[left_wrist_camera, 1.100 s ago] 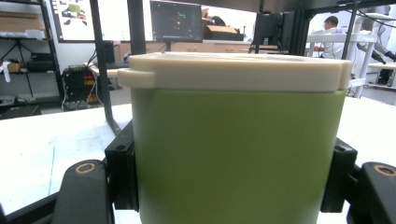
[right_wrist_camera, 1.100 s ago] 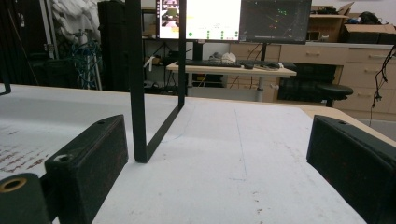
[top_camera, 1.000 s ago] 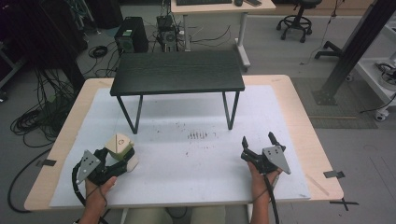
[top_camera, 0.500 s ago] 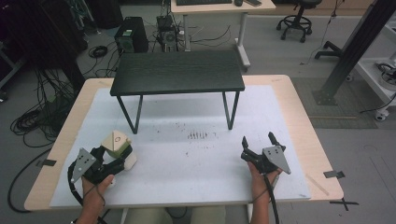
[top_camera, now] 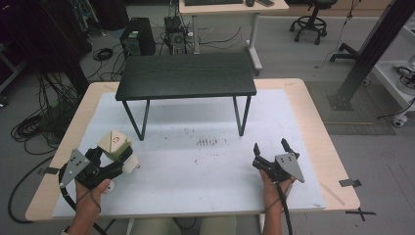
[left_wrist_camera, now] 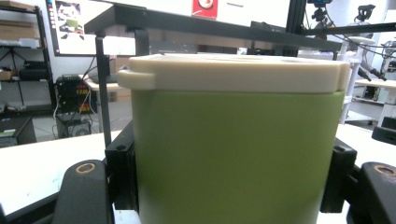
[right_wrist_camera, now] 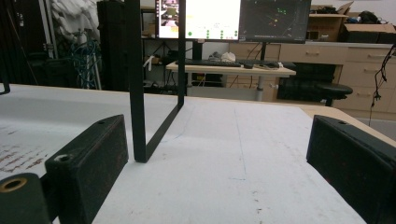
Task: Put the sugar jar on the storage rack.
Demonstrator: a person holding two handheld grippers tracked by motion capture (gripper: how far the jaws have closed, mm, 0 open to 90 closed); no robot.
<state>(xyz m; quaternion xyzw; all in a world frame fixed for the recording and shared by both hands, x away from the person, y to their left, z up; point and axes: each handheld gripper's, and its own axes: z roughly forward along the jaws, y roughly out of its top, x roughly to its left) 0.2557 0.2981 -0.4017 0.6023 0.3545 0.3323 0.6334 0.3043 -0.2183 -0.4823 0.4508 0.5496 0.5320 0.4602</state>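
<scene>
left gripper (top_camera: 115, 164) clamped on green container (left_wrist_camera: 233, 154), near left front of table (top_camera: 313, 127), clear of the mat. right gripper (top_camera: 272, 155) jaws apart, idle. could tilt or slip: smooth walls, cream lid (left_wrist_camera: 233, 72) maybe loose.

Grey floor (top_camera: 293, 54), tangled cables (top_camera: 34, 122), wooden desk (top_camera: 230, 7), office stool (top_camera: 313, 19), lit monitors (right_wrist_camera: 233, 18)

Both grippers, the left gripper (top_camera: 115, 164) and the right gripper (top_camera: 270, 152), are black, each topped by a grey three-cornered plate dotted with small holes. A black cable (top_camera: 285, 213) trails from each. Their jaws are blocky, with brass-ringed screw holes.
</scene>
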